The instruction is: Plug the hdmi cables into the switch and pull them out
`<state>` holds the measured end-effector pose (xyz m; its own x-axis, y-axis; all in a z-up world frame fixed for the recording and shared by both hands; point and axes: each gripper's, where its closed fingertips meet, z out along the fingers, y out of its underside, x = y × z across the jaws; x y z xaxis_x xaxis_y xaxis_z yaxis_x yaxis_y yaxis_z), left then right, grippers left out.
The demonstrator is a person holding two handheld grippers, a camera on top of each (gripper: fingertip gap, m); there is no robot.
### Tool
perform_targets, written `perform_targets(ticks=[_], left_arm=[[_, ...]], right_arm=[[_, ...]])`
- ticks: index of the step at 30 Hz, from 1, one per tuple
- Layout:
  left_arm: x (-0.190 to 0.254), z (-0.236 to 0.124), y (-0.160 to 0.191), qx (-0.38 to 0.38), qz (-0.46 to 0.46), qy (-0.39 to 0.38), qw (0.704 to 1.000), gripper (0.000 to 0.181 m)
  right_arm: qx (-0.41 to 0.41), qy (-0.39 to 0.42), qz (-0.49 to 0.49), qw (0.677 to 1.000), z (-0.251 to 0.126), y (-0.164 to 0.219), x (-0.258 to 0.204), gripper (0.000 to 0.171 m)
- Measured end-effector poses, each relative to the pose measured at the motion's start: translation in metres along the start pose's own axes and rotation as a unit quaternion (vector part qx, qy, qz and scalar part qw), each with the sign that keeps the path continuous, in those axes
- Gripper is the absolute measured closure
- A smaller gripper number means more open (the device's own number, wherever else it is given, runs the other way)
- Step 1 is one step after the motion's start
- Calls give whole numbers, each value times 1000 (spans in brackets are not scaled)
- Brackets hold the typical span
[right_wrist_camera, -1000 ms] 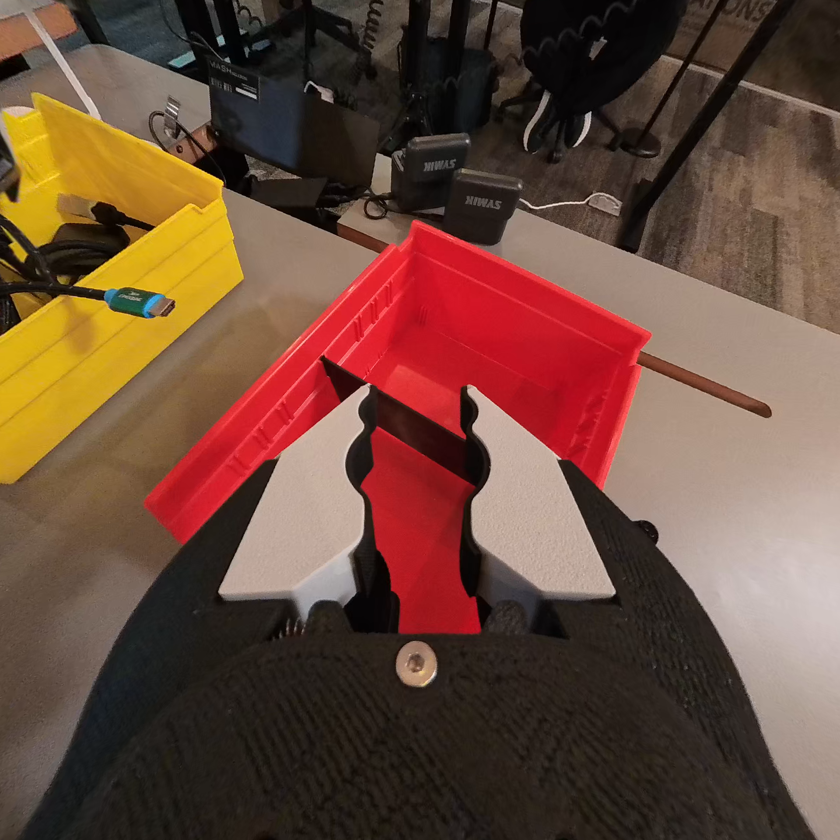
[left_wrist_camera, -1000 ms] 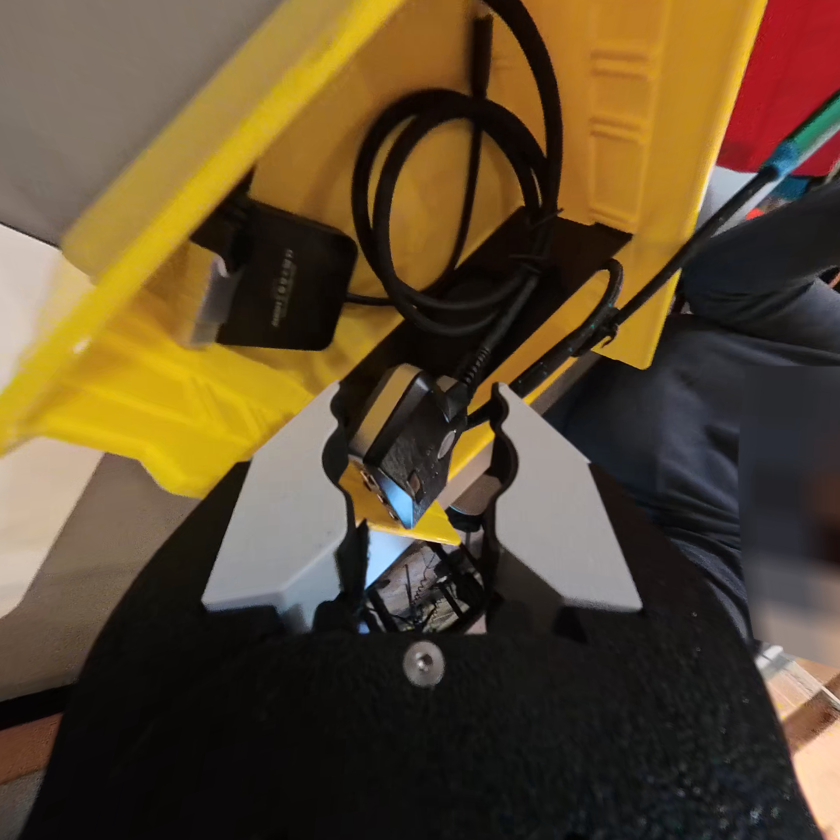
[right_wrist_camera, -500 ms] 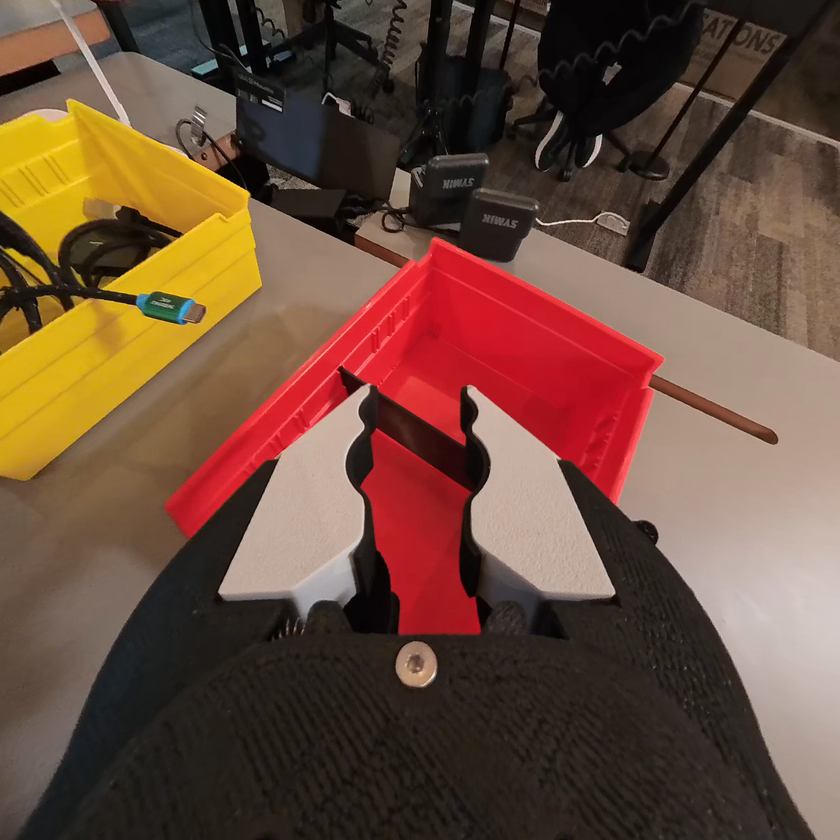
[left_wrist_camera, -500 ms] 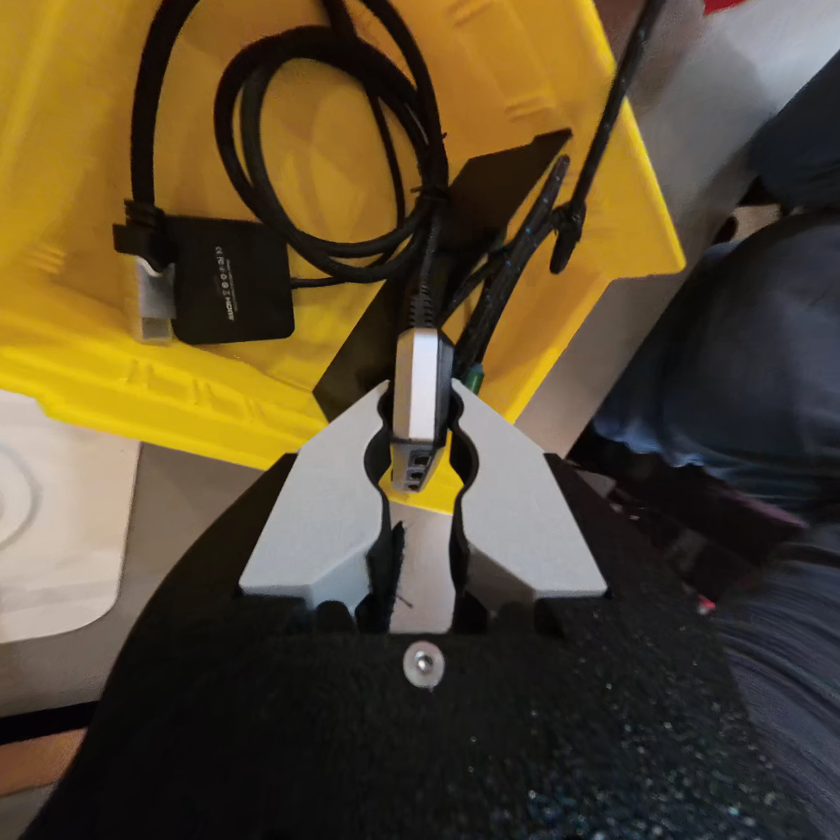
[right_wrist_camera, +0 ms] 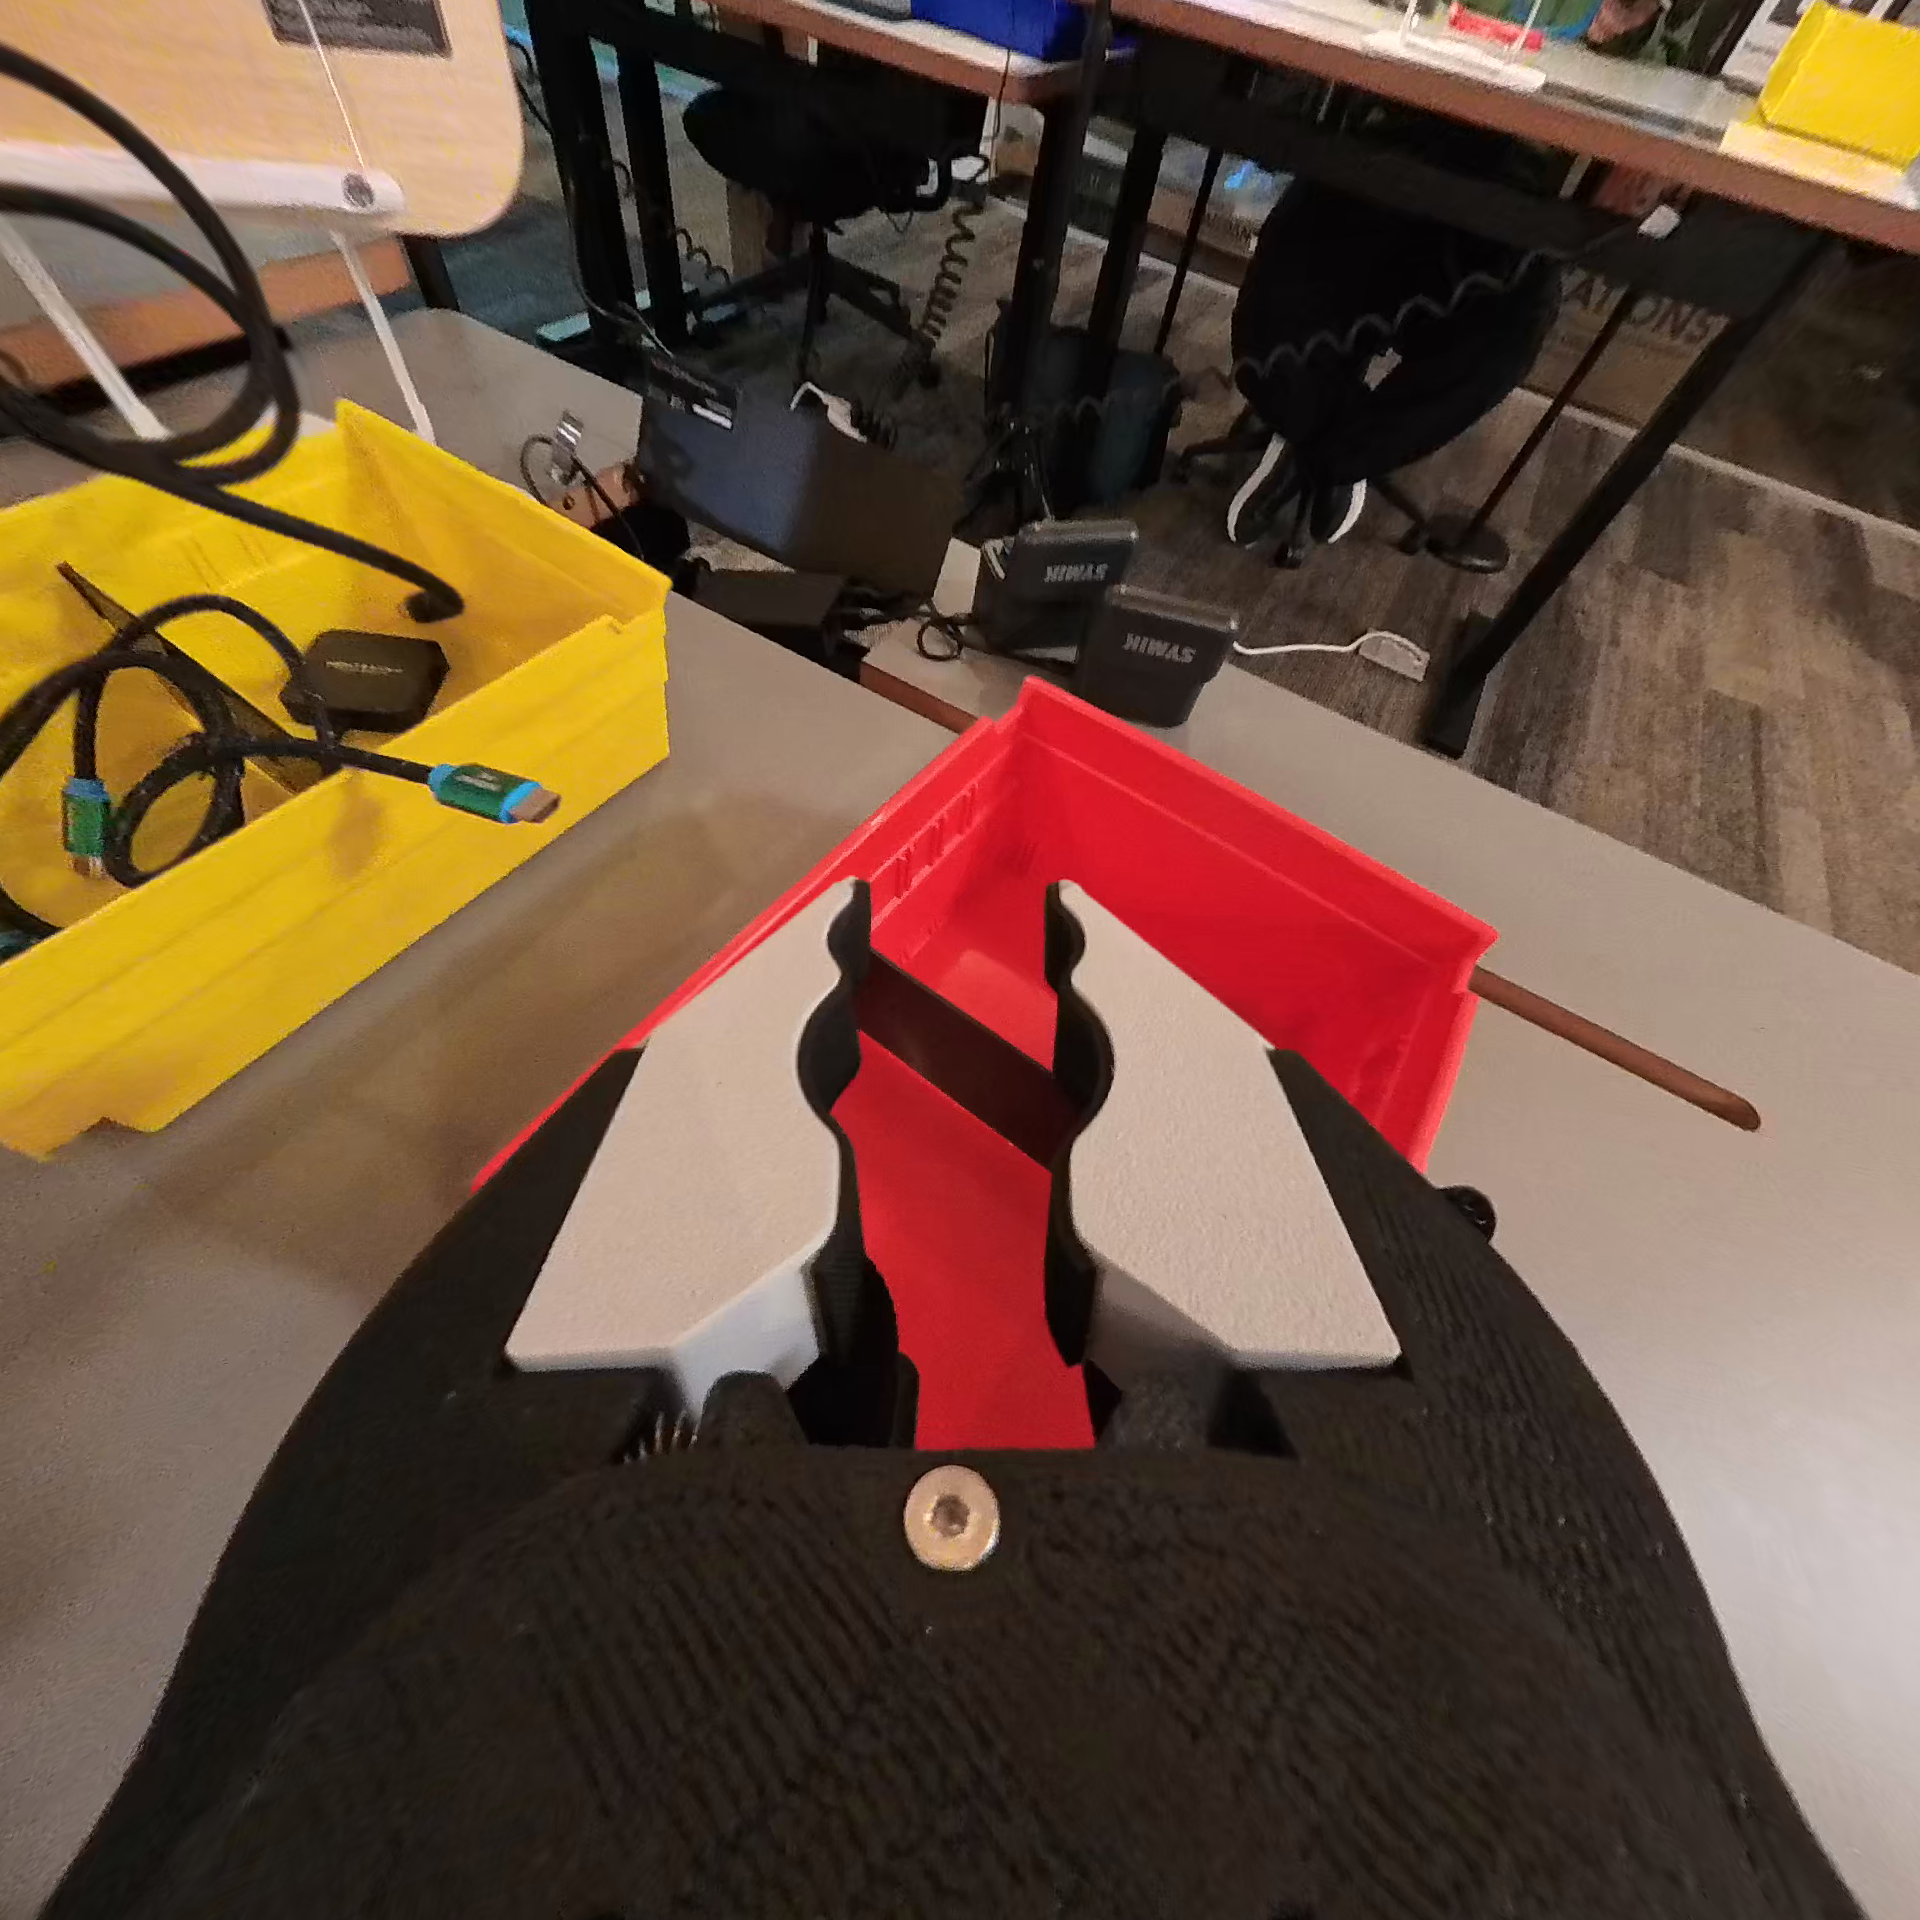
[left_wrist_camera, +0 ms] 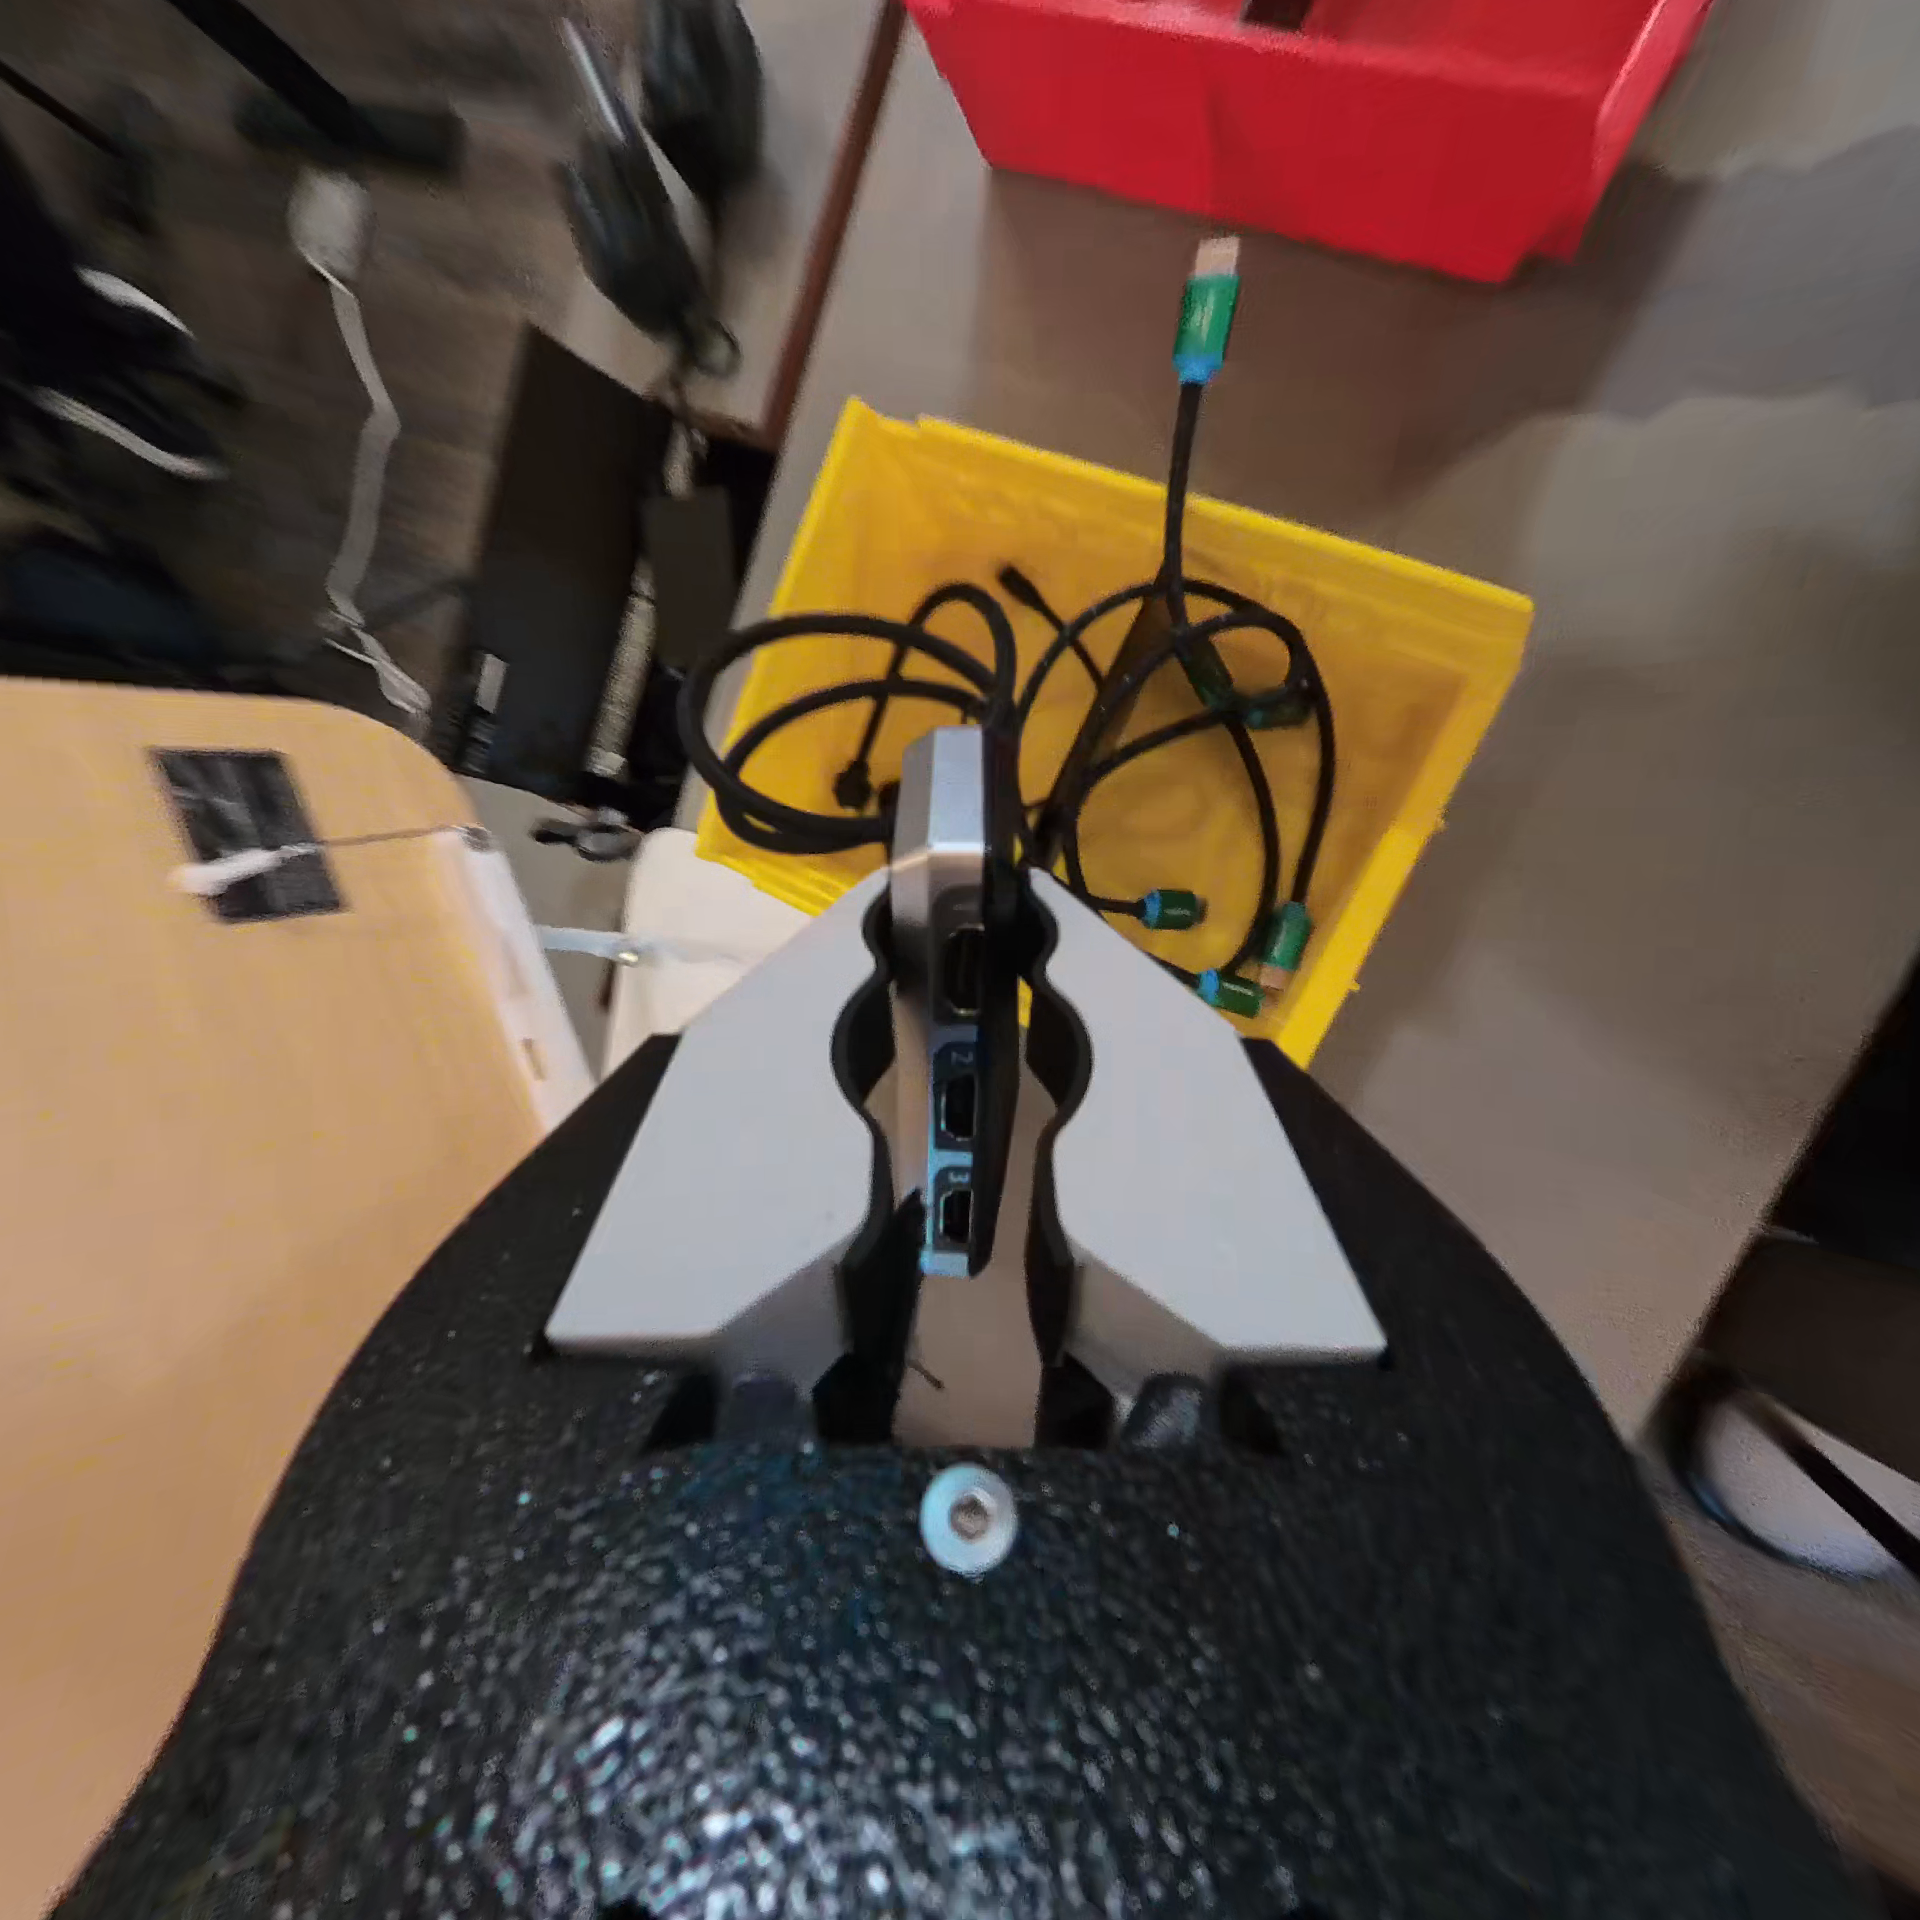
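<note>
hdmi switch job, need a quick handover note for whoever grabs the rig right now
Left gripper: shut on the slim silver-and-black hdmi switch, held above the yellow plastic bin; its three visible ports are empty.
Right gripper: open, holding nothing, over the red plastic bin.
Black braided hdmi cables with green-blue plugs lie in the yellow bin, one plug poking over its rim.
Done: switch picked up. Left: all plugging and unplugging.

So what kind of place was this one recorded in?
Probably an office or lab workroom: grey tables with metal legs, a black office chair on carpet, and cabling and black equipment boxes under the desks. Parts bins, yellow and red, suggest a test bench.
</note>
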<state>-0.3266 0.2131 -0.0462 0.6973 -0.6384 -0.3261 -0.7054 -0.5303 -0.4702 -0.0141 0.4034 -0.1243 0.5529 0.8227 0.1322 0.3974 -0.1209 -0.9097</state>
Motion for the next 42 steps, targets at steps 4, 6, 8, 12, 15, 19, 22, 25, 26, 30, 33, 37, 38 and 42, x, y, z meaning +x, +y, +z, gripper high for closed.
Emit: perform_targets(ticks=[4,6,8,12,15,19,22,25,26,30,33,37,38,42], left_arm=[[27,-37,-25,75,45,-107,990,163],[35,-56,-38,120,55,-171,976,163],[34,-77,-48,159,52,-232,958,163],[60,-105,-77,241,36,-221,944,163],[89,-117,-101,291,44,-217,931,163],[128,-122,-119,364,46,-219,904,163],[164,-111,-124,422,36,-175,889,163],[193,-92,-126,455,31,-144,878,163],[201,-88,-129,465,34,-138,874,163],[216,-87,-146,506,45,-140,850,163],[222,-109,-163,552,55,-145,819,163],[218,-132,-176,582,47,-149,798,164],[218,-129,-177,580,42,-141,801,164],[227,-84,-161,554,7,-86,828,163]], right_arm=[[29,1,-1,1000,-9,-10,-1,140],[44,1,1,999,-14,-15,0,141],[58,3,6,998,-19,-19,1,142],[75,17,8,997,-28,-24,5,142],[94,29,11,995,-37,-29,10,142],[119,33,21,992,-47,-34,15,143],[124,35,23,991,-50,-33,18,143],[126,39,24,991,-51,-33,20,143],[128,40,25,991,-51,-34,20,143],[134,43,17,990,-52,-39,17,143],[140,47,7,989,-55,-42,14,143],[145,52,10,988,-57,-43,17,143],[144,52,12,988,-57,-42,18,143],[141,54,23,988,-58,-37,25,143]])
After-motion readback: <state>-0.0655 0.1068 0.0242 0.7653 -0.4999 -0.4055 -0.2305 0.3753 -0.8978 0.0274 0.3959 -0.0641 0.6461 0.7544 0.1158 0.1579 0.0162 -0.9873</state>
